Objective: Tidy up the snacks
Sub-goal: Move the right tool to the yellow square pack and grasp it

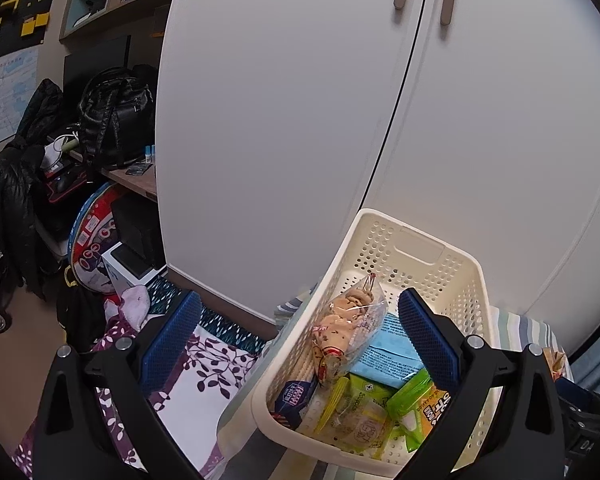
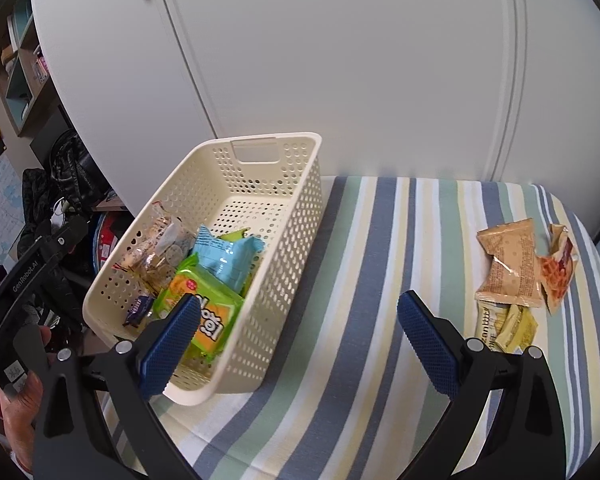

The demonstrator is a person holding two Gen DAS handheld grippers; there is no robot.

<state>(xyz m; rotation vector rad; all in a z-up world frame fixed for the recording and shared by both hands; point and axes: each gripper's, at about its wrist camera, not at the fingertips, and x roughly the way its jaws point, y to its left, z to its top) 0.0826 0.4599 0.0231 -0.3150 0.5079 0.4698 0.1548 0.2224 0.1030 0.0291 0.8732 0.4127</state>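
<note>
Here, a basket [image 2: 284, 216] sits on striped cloth [image 2: 380, 280].

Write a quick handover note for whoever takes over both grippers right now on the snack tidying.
Left gripper: open, holding nothing, above the basket's left rim.
Right gripper: open, holding nothing, over the striped cloth.
Cream basket on the cloth, with a blue pack, green pack and clear cookie bag inside.
Left to do: tan packet, red-orange packet and yellow packets lie on the cloth at the right.
</note>
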